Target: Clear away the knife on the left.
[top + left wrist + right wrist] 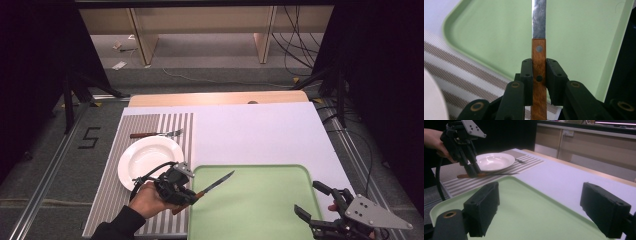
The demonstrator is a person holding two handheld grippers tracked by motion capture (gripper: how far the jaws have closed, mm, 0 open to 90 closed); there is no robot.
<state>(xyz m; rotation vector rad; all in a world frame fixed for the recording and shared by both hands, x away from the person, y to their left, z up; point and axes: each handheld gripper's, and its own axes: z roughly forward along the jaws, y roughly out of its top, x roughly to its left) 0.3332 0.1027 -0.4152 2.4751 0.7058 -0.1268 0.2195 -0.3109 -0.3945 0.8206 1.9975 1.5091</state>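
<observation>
Knife (pixel 216 182) in left hand-held gripper (pixel 192 195), over tray (pixel 260 210)

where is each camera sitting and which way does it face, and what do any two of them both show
High view: above the person's side, facing forward and down on the pale green plastic tray; the left hand and both grippers show.
Left gripper view: rides the left gripper, looking along its jaws shut on the wooden-handled table knife over the tray.
Right gripper view: rides the right gripper, jaws open, looking across the tray toward the round white plate.
Shared: all three show knife and tray.
</observation>
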